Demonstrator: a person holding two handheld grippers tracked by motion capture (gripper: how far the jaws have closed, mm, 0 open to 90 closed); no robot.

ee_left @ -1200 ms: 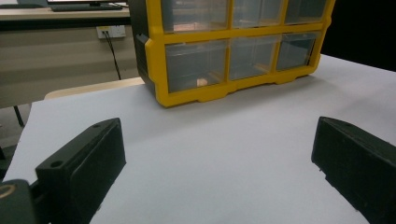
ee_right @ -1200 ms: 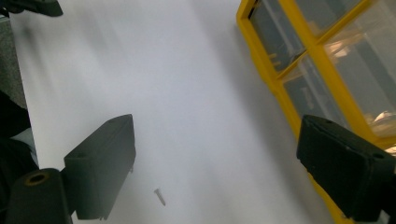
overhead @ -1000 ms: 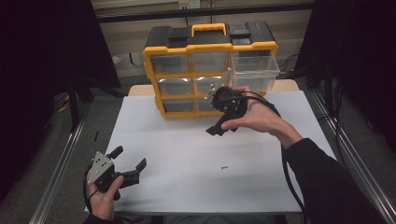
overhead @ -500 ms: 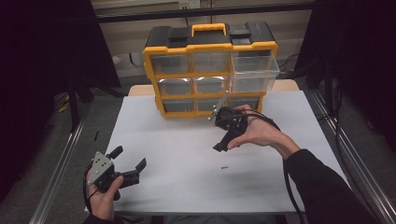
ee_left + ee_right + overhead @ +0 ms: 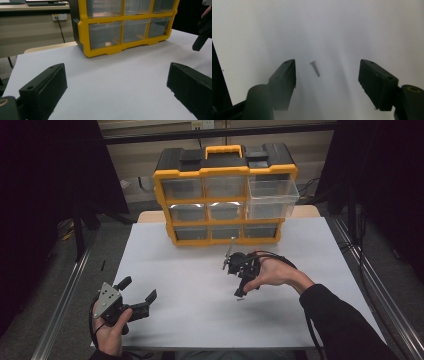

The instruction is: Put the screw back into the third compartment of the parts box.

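Right gripper (image 5: 327, 85) is held above the white table (image 5: 337, 30), jaws just narrowed yet apart, a small screw (image 5: 315, 68) framed between them, untouched.

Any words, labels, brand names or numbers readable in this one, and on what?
None can be read.
The yellow and black drawer organizer: no legible brand or label on its frame or clear drawers.
The white table sheet: blank.
The screw: no marking that can be made out.
The wall socket plate: too small to read.
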